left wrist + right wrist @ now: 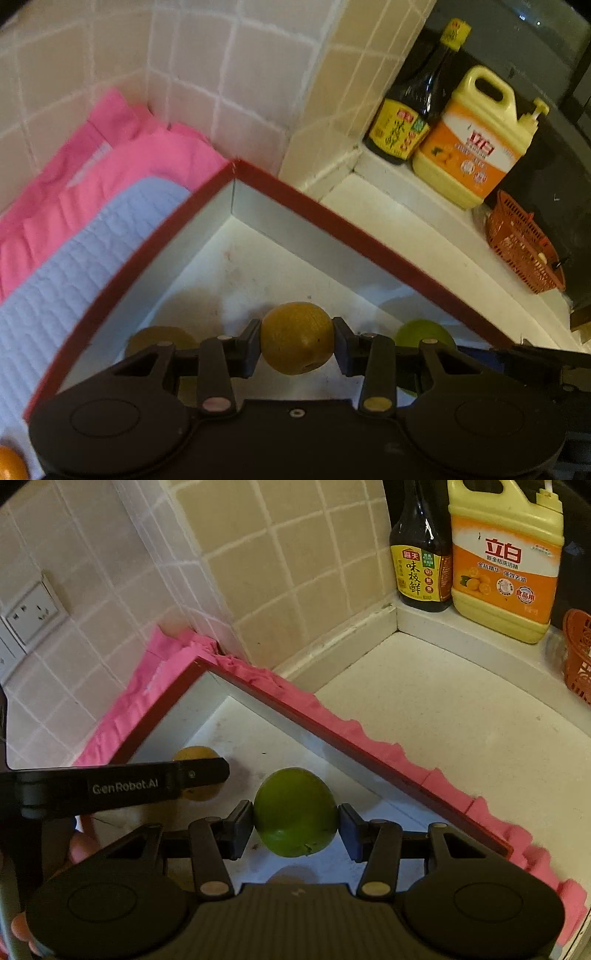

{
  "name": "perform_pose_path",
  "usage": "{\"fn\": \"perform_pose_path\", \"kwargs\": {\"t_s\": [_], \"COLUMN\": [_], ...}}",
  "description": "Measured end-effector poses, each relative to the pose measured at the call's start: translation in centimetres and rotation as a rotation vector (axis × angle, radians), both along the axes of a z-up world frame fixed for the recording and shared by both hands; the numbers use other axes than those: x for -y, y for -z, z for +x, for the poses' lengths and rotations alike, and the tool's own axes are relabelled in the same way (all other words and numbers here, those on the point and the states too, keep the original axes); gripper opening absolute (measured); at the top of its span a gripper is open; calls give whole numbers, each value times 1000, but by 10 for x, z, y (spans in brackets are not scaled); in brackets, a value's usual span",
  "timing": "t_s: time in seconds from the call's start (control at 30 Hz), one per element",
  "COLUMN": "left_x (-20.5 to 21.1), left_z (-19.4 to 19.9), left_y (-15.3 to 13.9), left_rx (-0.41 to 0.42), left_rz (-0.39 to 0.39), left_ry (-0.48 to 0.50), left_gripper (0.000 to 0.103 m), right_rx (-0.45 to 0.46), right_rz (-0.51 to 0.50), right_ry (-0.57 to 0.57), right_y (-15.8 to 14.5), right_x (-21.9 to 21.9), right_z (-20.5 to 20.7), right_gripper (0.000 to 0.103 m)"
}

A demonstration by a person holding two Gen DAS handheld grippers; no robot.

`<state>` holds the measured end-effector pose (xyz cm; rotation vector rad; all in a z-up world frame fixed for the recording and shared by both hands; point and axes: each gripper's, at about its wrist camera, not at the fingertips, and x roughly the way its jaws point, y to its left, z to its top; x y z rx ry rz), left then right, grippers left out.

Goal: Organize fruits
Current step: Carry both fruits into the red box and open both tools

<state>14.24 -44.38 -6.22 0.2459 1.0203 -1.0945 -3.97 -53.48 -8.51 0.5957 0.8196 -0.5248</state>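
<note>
A red-rimmed box (332, 218) with a white inside sits on a pink cloth (110, 158) in the counter corner; it also shows in the right wrist view (332, 734). My left gripper (297, 339) is shut on a yellow-brown round fruit (297, 338) over the box floor. My right gripper (295, 821) is shut on a green round fruit (293, 812), also over the box floor. The green fruit shows in the left wrist view (424, 332). Another yellow fruit (159, 338) lies in the box to the left. An orange fruit (11, 463) lies outside the box at the bottom left.
A dark sauce bottle (421, 554) and a yellow detergent jug (506, 565) stand in the far corner, with an orange plastic basket (524, 243) beside them. A white-blue quilted cloth (74, 273) lies left of the box. Tiled walls (280, 572) and a wall socket (29, 613) are behind.
</note>
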Motion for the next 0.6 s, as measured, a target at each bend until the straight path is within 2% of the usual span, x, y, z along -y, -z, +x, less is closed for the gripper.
{"fn": "perform_pose_path", "kwargs": {"t_s": [0.3,0.37,0.43,0.6], "left_x": [1,1,-2,-24], "left_z": [-5,-4,-4,-9], "left_y": [12,11,8,-16], "left_rx": [-15,-24,-45,-21], "left_rz": [38,37,29,-16], "left_ry": [12,16,15,-4], "left_gripper": [48,53,64,68], "right_rx": [-69,-74,-56,-35], "right_rz": [-1,8,24,-32], "right_ry": [-1,-3,-1,6], "right_y": [17,16,11,-14], "right_x": [-2,-3,-3,-10], "right_z": [5,5,2,-13], "right_gripper": [52,53,53,53]}}
